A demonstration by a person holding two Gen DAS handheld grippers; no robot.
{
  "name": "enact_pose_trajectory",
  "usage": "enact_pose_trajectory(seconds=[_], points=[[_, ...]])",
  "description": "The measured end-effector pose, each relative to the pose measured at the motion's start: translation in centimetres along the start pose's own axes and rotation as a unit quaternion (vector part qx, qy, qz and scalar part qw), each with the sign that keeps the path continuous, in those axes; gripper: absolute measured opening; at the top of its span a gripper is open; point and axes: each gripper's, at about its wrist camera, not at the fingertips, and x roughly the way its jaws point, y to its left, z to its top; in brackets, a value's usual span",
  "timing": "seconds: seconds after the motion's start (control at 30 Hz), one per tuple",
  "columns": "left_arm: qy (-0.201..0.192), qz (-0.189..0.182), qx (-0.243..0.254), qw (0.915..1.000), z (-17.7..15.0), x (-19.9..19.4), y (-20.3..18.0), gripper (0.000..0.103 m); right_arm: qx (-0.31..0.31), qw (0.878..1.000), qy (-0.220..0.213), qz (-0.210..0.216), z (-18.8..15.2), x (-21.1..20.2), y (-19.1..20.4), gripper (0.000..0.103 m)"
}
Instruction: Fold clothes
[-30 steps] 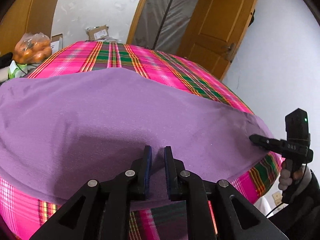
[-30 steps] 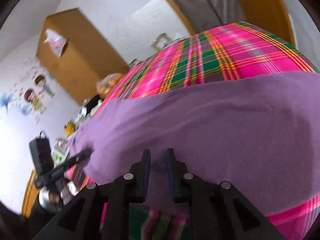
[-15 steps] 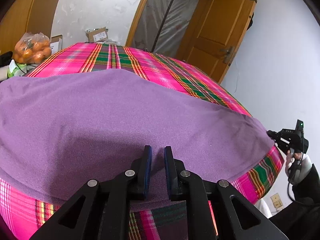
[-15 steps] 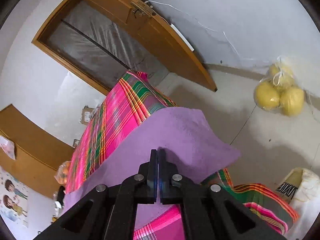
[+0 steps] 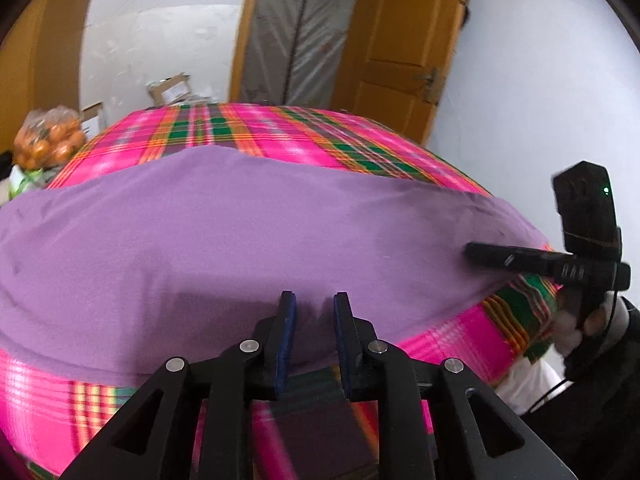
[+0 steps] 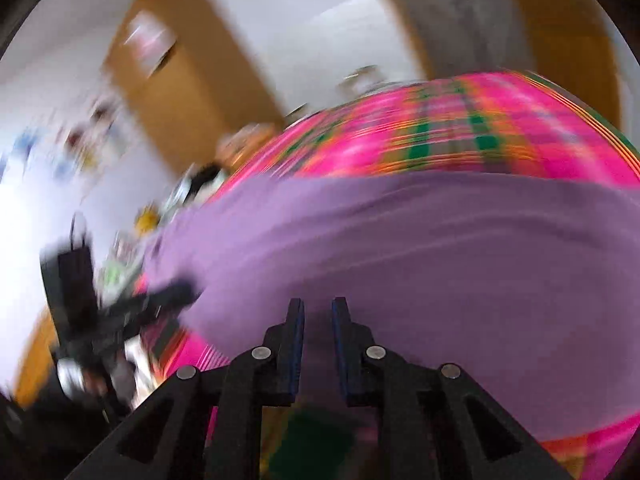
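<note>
One purple garment (image 5: 256, 248) lay spread flat over the table with the pink plaid cloth (image 5: 304, 136), its near edge hanging a little over the front of the table; this placing probably served to make the cloth smooth before a fold. There were two grippers. The left gripper (image 5: 314, 308) stood at the near hem with its jaws opening; the purple fabric showed in the gap between them, but the pads did not seem to press on it. The right gripper (image 6: 317, 312) stood at the same hem, further to the right side, and its jaws were opening too, over the fabric, without a visible pinch, although this view was blurred. Probably both were placed at the near edge so that the hem could be taken at two points. One bag of oranges (image 5: 50, 142) stood at the far left.
</note>
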Motion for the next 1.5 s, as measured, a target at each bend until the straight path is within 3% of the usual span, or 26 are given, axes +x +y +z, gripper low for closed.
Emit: enact_pose_trajectory(seconds=[0.13, 0.27, 0.43, 0.57, 0.73, 0.87, 0.93, 0.97, 1.1, 1.2, 1.27, 1.37, 1.5], points=[[-0.001, -0.02, 0.019, 0.9996, -0.2, 0.3, -1.2, 0.019, -0.071, 0.997, 0.002, 0.006, -1.0, -0.2, 2.4, 0.017], [-0.003, -0.03, 0.01, 0.9995, -0.2, 0.0, -0.5, 0.019, -0.083, 0.996, 0.009, 0.011, -1.1, -0.7, 2.4, 0.014], [-0.024, 0.034, -0.068, 0.9968, -0.3, -1.6, 4.8, 0.019, -0.027, 1.0, 0.0, -0.015, 0.0, -0.6, 0.4, 0.013], [-0.05, 0.089, -0.159, 0.982, -1.2, -4.5, 10.9, 0.018, 0.022, 0.999, -0.003, -0.025, 1.2, -0.4, -1.4, 0.012], [-0.068, 0.171, -0.209, 0.9604, -1.5, -7.5, 15.7, 0.018, 0.059, 0.998, -0.017, -0.031, 3.1, -0.3, -2.9, 0.014], [-0.101, 0.219, -0.265, 0.9335, -1.1, -9.4, 18.9, 0.02, 0.069, 0.997, -0.017, -0.024, 4.3, 0.6, -3.0, 0.015], [-0.109, 0.23, -0.276, 0.9267, -0.7, -9.8, 20.1, 0.02, 0.066, 0.997, -0.016, -0.02, 4.7, 1.0, -2.7, 0.015], [-0.112, 0.233, -0.279, 0.925, -0.5, -10.0, 20.5, 0.02, 0.063, 0.998, -0.014, -0.018, 4.9, 1.1, -2.5, 0.015], [-0.11, 0.216, -0.256, 0.936, 1.1, -9.2, 21.2, 0.02, 0.057, 0.998, -0.008, -0.009, 5.3, 1.8, -1.9, 0.015], [-0.087, 0.238, -0.284, 0.9247, 0.2, -8.3, 22.9, 0.02, 0.059, 0.998, -0.004, -0.008, 5.6, 2.2, -1.7, 0.015], [-0.096, 0.232, -0.309, 0.9173, -1.2, -8.8, 23.7, 0.015, 0.064, 0.998, -0.007, -0.01, 5.8, 2.2, -1.9, 0.015], [-0.112, 0.237, -0.315, 0.9123, -2.3, -9.7, 23.8, 0.007, 0.072, 0.997, -0.005, -0.015, 5.9, 2.5, -2.3, 0.015], [-0.112, 0.236, -0.314, 0.9128, -2.1, -9.9, 23.3, 0.008, 0.077, 0.997, 0.002, -0.013, 6.3, 3.2, -2.3, 0.015]])
